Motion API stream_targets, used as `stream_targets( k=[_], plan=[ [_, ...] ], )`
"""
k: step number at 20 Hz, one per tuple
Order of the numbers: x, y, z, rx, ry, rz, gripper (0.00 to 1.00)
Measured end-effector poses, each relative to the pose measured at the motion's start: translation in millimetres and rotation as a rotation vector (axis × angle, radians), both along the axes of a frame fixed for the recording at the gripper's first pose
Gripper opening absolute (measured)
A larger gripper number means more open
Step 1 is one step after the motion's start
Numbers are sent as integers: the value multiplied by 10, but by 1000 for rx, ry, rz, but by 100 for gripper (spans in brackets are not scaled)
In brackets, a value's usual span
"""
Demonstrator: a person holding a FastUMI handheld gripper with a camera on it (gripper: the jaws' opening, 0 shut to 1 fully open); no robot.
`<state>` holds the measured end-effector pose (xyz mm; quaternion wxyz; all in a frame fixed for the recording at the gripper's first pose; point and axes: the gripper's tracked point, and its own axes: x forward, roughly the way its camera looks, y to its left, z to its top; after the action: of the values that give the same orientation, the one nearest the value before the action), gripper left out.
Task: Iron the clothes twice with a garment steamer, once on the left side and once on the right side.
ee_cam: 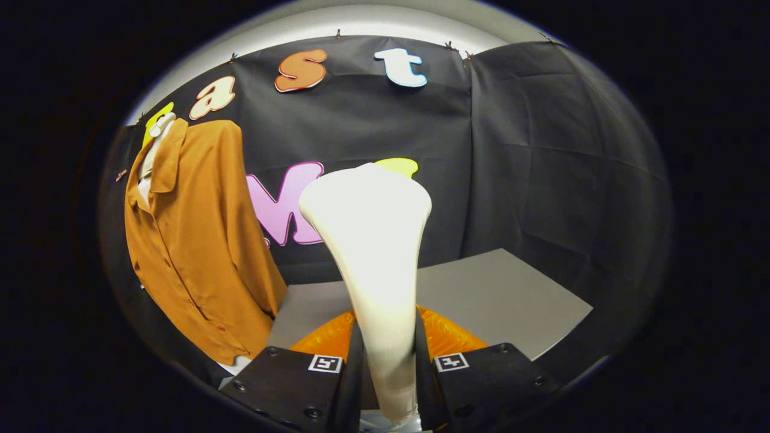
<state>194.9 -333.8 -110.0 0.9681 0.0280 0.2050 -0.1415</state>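
Nearest to us in the gripper view, the gripper (388, 361) has its two fingers (352, 373) drawn in narrow, one on each side of the slim handle of a single white garment steamer (370, 240). Both fingers press against that handle, so the steamer is gripped between them. It stands upright from the fingers and flares out into a broad head at the top, which hides part of the black cloth wall (541, 150) behind it.

On each finger block we see one small square marker (325, 363), two markers in all; they carry a black-and-white coded pattern, and we can read no words or brand on them. We find no readable brand on the steamer either.

Just behind the fingers, to either side of the handle, sits something orange and glossy (445, 337); we cannot tell what it is. Beyond it lies one grey table top (511, 300), running off to the right.

One garment hangs well to the left of the steamer: an orange-brown shirt (198, 240) with a collar and a buttoned front, dressed over a pale form (157, 135) whose neck shows above the collar. The shirt's lower hem comes down beside the table's left edge. The steamer's head is apart from the shirt, not touching it.
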Motion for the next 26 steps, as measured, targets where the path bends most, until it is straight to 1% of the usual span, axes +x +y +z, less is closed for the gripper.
stream_targets(
  k=[3,6,9,13,17,26],
  plan=[
    [35,439,240,-35,-61,13,40],
    [98,944,406,-43,-112,24,40],
    [183,1464,460,-48,-128,49,40],
    [329,2037,404,-54,-116,82,41],
    [418,2326,321,-59,-97,103,41],
    [579,2481,-15,-77,6,74,41]
  ],
)
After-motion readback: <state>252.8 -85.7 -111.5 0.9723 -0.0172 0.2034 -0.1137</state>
